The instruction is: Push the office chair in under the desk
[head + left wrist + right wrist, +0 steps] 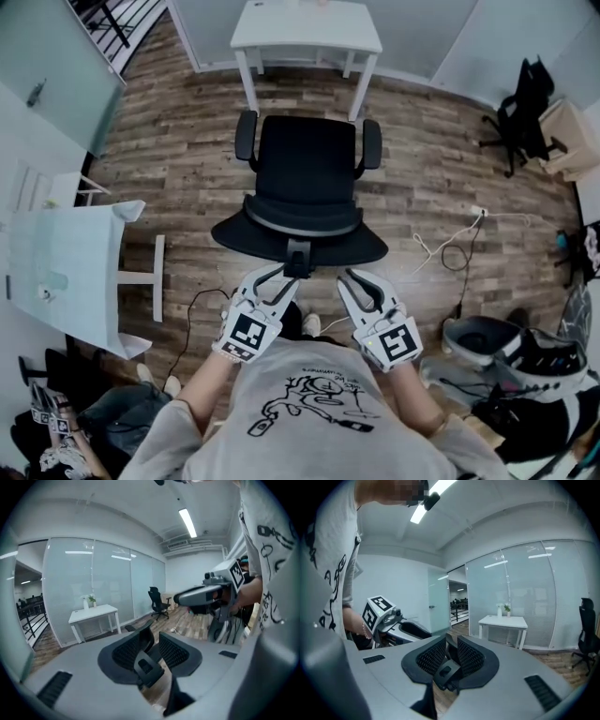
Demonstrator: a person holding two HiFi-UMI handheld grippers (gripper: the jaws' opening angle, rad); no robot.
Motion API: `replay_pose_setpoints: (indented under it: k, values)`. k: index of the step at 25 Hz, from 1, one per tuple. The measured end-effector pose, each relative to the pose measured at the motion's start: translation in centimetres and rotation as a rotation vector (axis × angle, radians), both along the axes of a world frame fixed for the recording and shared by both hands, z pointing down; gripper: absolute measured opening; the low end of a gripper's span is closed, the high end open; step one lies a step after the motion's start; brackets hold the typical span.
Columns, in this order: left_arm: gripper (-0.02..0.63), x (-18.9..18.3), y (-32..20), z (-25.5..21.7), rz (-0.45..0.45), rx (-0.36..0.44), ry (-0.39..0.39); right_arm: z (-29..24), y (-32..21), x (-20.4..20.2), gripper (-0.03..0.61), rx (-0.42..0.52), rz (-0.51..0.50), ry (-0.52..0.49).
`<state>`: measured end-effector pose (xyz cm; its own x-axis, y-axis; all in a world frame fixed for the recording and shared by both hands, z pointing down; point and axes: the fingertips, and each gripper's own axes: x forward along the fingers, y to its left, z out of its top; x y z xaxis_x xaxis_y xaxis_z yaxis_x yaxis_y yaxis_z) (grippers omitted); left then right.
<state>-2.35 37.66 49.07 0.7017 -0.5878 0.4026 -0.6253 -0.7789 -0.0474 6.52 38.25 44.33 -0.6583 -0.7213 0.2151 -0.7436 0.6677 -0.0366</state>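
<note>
A black office chair [305, 178] with armrests stands on the wood floor, its seat toward a white desk [305, 28] at the far wall and about a chair's length short of it. Both grippers sit just behind the backrest's rear rim. My left gripper [270, 277] has its fingertips beside the black bracket [298, 258] at the back of the chair. My right gripper [358, 279] hovers at the rim to the right of that bracket. In the left gripper view [154, 637] and the right gripper view [451, 644] the mesh pads stand apart with nothing pressed between them.
A second black office chair [520, 117] stands at the far right by a light cabinet. Cables [450, 248] trail over the floor right of the chair. A pale glass-topped table [66, 272] is at the left. Bags and helmets [506, 347] lie at the lower right.
</note>
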Motion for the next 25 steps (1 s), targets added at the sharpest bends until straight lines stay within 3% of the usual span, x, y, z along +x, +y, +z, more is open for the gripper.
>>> replay_pose_setpoints:
  k: [5,12,19,21,25]
  values:
    - [0.160,-1.3,-0.5,6.7,0.106,-0.005,-0.239,5.2,-0.6,-1.1,0.120,-0.028,-0.078,0.189]
    - [0.167,-3.5,-2.0,12.9,0.279,0.135,-0.636,12.9,-0.8,-1.6,0.164,-0.070,-0.263,0.519]
    - [0.221,-6.6,-3.1,19.7,0.419,0.199,-0.955,21.1,-0.7,-0.6,0.221,-0.113,-0.385,0.821]
    - [0.239,-7.0,-3.4,21.3,0.434,0.220,-1.018,23.0,-0.9,0.0,0.238,-0.117,-0.398,0.883]
    - [0.244,-7.4,-4.3,23.2,0.424,0.233,-1.071,24.8,-2.3,1.2,0.236,-0.048,-0.378,0.979]
